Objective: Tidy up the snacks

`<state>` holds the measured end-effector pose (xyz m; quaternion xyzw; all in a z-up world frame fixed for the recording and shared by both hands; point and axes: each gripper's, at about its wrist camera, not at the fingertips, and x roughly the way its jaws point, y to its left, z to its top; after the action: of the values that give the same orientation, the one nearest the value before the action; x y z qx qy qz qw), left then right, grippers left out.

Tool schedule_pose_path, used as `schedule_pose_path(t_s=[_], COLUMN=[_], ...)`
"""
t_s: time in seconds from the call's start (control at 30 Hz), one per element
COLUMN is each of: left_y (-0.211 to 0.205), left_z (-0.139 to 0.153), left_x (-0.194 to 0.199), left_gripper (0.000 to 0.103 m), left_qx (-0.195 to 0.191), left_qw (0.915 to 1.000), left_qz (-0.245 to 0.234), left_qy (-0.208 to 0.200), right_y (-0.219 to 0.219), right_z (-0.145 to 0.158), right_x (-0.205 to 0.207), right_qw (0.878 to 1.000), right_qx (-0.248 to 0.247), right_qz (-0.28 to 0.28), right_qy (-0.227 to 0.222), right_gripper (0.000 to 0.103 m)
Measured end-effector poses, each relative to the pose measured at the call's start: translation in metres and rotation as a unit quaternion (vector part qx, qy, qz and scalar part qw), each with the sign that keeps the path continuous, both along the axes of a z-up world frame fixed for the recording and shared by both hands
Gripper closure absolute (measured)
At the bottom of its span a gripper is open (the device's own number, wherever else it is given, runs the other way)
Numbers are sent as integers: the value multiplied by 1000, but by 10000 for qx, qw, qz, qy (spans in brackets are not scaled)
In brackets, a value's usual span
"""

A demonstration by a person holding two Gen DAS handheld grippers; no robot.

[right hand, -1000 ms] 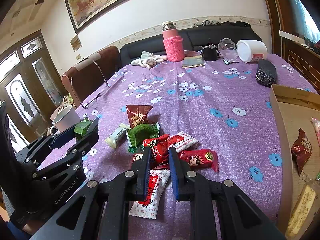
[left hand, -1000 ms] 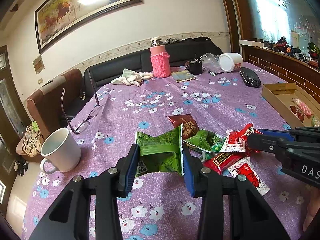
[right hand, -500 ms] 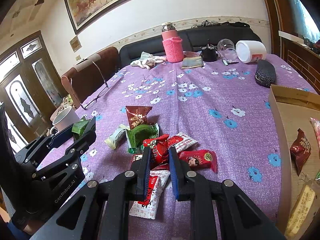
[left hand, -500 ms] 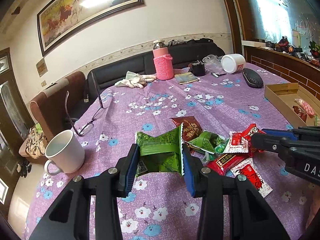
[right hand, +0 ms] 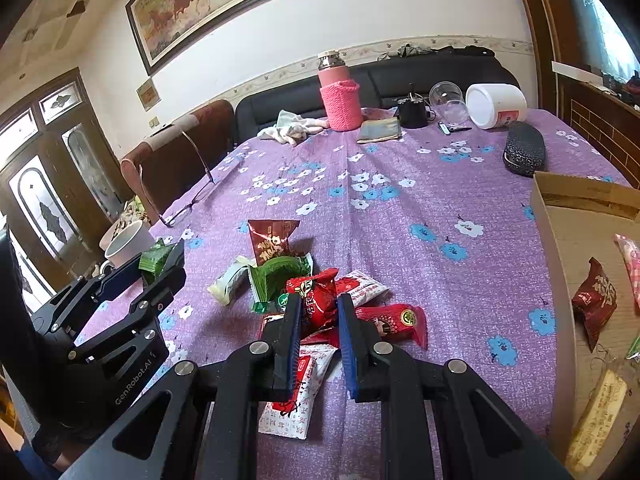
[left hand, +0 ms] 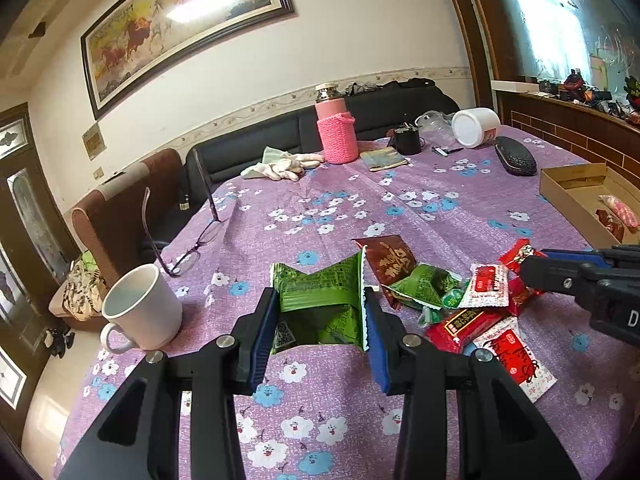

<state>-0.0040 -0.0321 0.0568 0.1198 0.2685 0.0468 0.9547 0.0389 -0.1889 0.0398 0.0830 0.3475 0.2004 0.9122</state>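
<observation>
Currently the left gripper (left hand: pixel 322 316) clamps a green snack packet (left hand: pixel 320 304) between its blue pads, holding it over the purple flowered desk (left hand: pixel 420 208) near a white mug (left hand: pixel 140 312). Just to its right, the right gripper (right hand: pixel 319 316) is closed on a red snack packet (right hand: pixel 314 294), pinched at the top of a small pile of red, green and brown packets (right hand: pixel 320 320). A brown packet (left hand: pixel 390 258) lies at the pile's far edge. An open cardboard box (right hand: pixel 548 216) sits at the desk's right side with a brown packet (right hand: pixel 596 300) and a few other snacks inside. Glasses (left hand: pixel 188 248) lie beyond the mug.
</observation>
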Motion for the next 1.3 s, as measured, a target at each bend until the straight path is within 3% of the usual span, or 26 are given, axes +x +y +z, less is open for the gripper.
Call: schedule_pose_path(t_s=[0.93,1.1,1.3], left_y=[9,13,11], left_z=[-3,-1,6], left_x=[7,7,6], left_gripper=[63,63,63], left_qx=[81,-193,-657], left_qw=[9992,9993,9976], left_qz=[392,283,63], left_qy=[70,137,205], right_y=[-5,-18,-73], right_z=[3,9,19], right_x=[1,2,7], right_qw=[9999,9992,9914], right_qx=[-20,20,404], right_qz=[-91,-365,-1222], right_qy=[-54,-158,-224], right_gripper=[84,84,84])
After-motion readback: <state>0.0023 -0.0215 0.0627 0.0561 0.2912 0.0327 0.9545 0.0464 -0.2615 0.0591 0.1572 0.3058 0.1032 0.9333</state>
